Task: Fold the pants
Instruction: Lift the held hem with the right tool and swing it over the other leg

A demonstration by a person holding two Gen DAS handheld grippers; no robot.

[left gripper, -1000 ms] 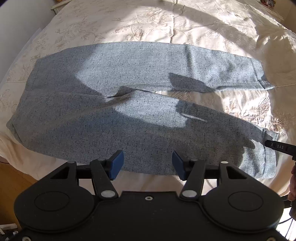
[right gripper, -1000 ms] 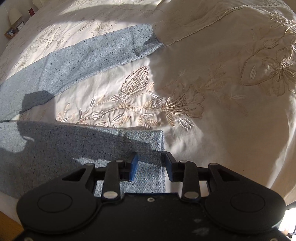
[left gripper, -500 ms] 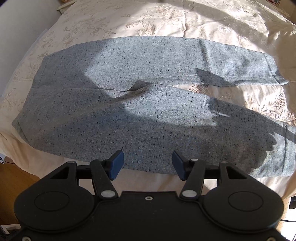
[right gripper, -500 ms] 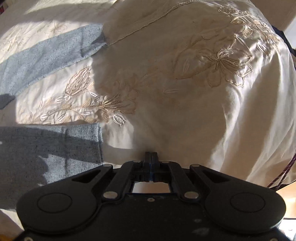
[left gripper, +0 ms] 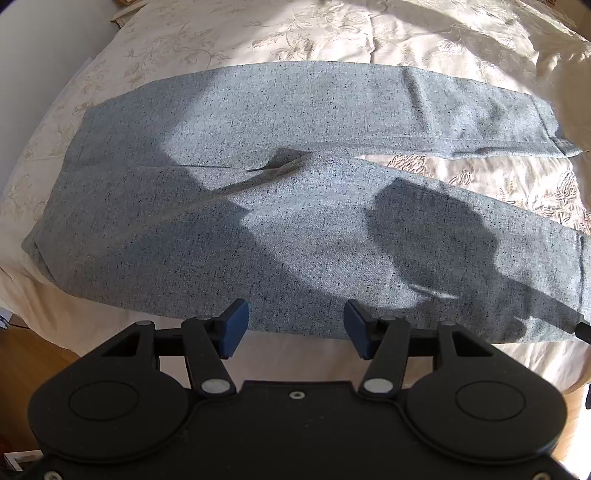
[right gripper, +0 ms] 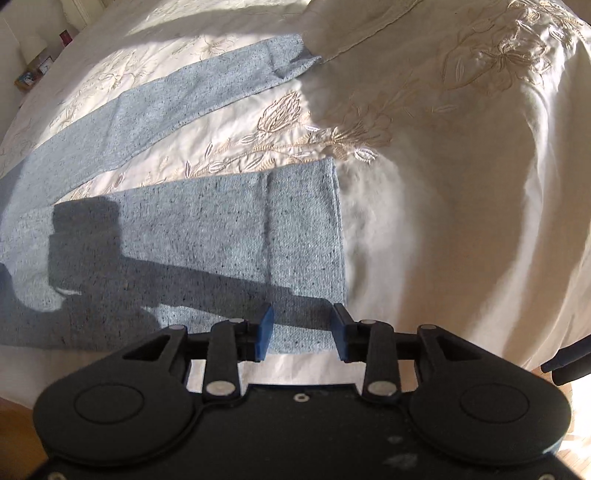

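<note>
Pants [left gripper: 295, 206]: grey-blue flecked cloth, laid flat and unfolded on the bedspread [left gripper: 332, 33], waist toward the left of the left wrist view, both legs running to the right. Legs parted in a narrow V, cream cloth showing between them toward the cuffs. A small raised pucker at the crotch. Near leg's lower edge lay close to the bed's near edge.

Bedspread: cream, with pale floral embroidery, sunlit in patches. A fold of it lay over or against the far leg's cuff [right gripper: 291, 59]; which of the two could not be told.

Left gripper [left gripper: 295, 328]: jaws wide apart, blue pads bare, nothing between them. Held above the near leg's lower edge, about mid-length; contact with the cloth not shown.

Right gripper [right gripper: 301, 332]: jaws had just been opening and stood apart, nothing pinched between the pads. Placed over the near corner of the near leg's cuff [right gripper: 306, 240], the cloth showing in the gap between the pads. Whether the pads touched the cloth could not be told.

Shadows: dark shapes of the grippers and arms fell across the near leg in both views.

Floor [left gripper: 33, 350]: wood, visible beside the bed at lower left.
</note>
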